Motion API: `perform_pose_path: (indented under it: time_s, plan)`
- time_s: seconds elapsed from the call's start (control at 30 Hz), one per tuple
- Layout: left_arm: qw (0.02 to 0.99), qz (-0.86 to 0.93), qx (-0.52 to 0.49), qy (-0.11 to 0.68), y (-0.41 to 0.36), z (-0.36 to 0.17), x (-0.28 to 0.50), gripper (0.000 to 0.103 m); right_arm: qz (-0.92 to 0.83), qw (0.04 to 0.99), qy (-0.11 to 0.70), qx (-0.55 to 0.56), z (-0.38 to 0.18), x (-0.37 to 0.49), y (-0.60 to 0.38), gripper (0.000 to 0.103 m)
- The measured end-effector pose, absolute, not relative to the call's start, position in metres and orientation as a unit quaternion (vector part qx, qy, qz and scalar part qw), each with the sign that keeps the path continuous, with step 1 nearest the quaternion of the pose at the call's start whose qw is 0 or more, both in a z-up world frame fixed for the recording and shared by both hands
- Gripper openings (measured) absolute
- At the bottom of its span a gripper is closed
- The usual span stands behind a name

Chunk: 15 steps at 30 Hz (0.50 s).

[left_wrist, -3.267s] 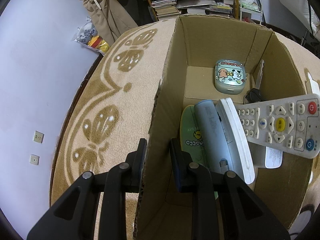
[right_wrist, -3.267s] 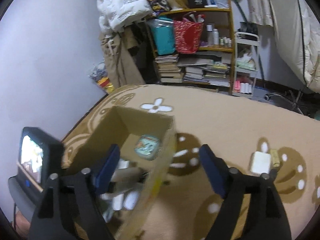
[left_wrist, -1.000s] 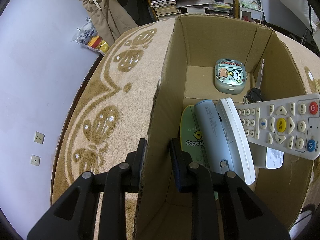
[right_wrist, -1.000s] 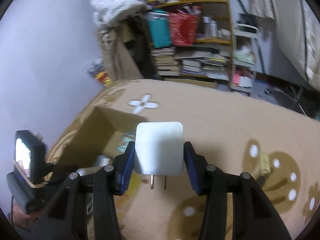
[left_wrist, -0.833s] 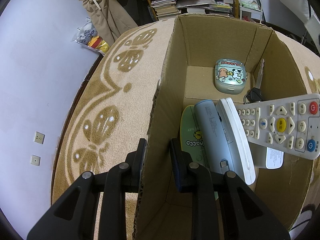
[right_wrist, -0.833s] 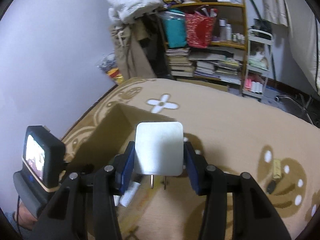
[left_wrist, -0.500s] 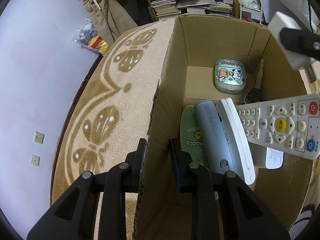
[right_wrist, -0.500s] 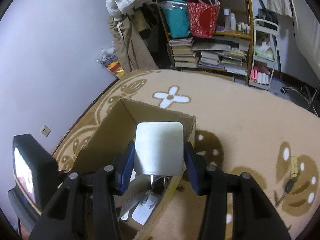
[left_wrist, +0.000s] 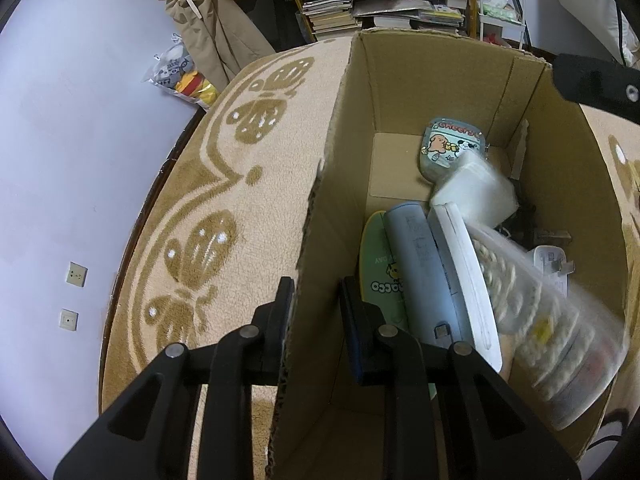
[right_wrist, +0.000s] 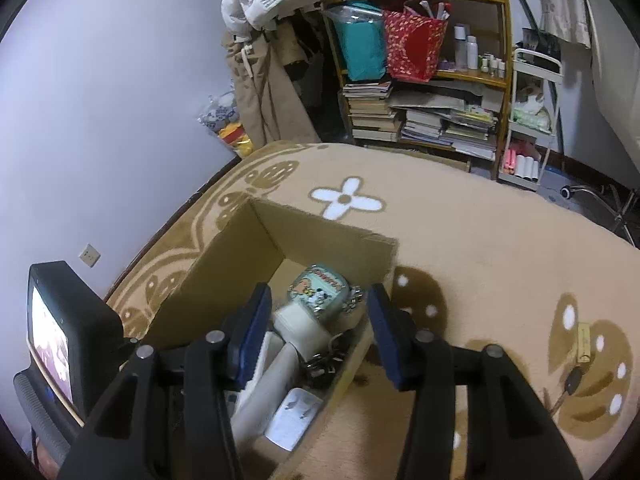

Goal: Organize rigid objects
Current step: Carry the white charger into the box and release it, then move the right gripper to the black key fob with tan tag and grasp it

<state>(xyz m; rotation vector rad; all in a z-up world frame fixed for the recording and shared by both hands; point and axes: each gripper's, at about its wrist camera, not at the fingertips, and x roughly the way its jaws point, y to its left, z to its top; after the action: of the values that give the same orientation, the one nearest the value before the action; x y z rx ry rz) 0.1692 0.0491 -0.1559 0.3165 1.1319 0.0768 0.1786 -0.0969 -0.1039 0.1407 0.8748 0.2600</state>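
**Cardboard box** point(left_wrist: 400, 80), open top, on a beige carpet point(left_wrist: 256, 216) with brown butterfly motifs. Its near wall is pinched between the 2 fingers of the left claw point(left_wrist: 316, 304), 1 finger outside, 1 inside; jaws narrow, closed on the cardboard.

**Right claw** point(right_wrist: 316, 332): above the box's right wall, jaws opening, nothing pressed between the blue pads point(right_wrist: 250, 332). Its black tip also shows at the upper right edge of the left wrist view.

**White charger block** point(left_wrist: 472, 190): blurred, inside the box, clear of both pads, lying over the far ends of the long items and just beside the cartoon case.

**Box contents:**
- 1 small teal case with cartoon animals point(left_wrist: 452, 148), near the far wall, a bead chain beside it.
- 1 green card with a yellow figure point(left_wrist: 380, 272), upright against the left claw's inner finger.
- 1 grey-blue bar-shaped device point(left_wrist: 424, 264), beside the card.
- 1 white slab point(left_wrist: 468, 280), on edge, next to the grey-blue device.
- 1 white remote control point(left_wrist: 548, 320), heavily blurred, tilted over the right side.
- 1 white plug adapter point(left_wrist: 552, 262), partly covered by the remote.
- Dark keys or chain point(right_wrist: 324, 360) by the right wall; detail unclear.

**Outside the box:** 1 small yellowish item point(right_wrist: 584, 342) and 1 dark key-like item point(right_wrist: 572, 382) on the carpet, well apart to the right.

**Surroundings:** wooden shelf point(right_wrist: 452, 76) with stacked books, red and teal bags; white cart point(right_wrist: 532, 120); plush toys in a bag point(right_wrist: 228, 124) by the lilac wall.
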Motion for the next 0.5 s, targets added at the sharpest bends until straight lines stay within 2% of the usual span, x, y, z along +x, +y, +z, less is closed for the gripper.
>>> perform_pose_path:
  time_s: [0.03,0.2,0.33,0.5]
  plan:
    - [0.831,0.037,0.15,0.534,0.049,-0.156,0.169,0.023,0.121,0.897,0.42,0.067,-0.103,0.177,-0.101,0.062]
    - [0.831,0.037,0.151,0.534,0.049,-0.156,0.167,0.023,0.101,0.896,0.426,0.071,-0.105,0.177,-0.119,0.065]
    - [0.831,0.037,0.152,0.534,0.049,-0.156,0.167,0.023,0.074,0.896,0.433,0.069,-0.112,0.176,-0.138,0.082]
    - [0.831,0.037,0.152,0.534,0.049,-0.156,0.167,0.023,0.034,0.896,0.44,0.051,-0.119,0.178,-0.164,0.083]
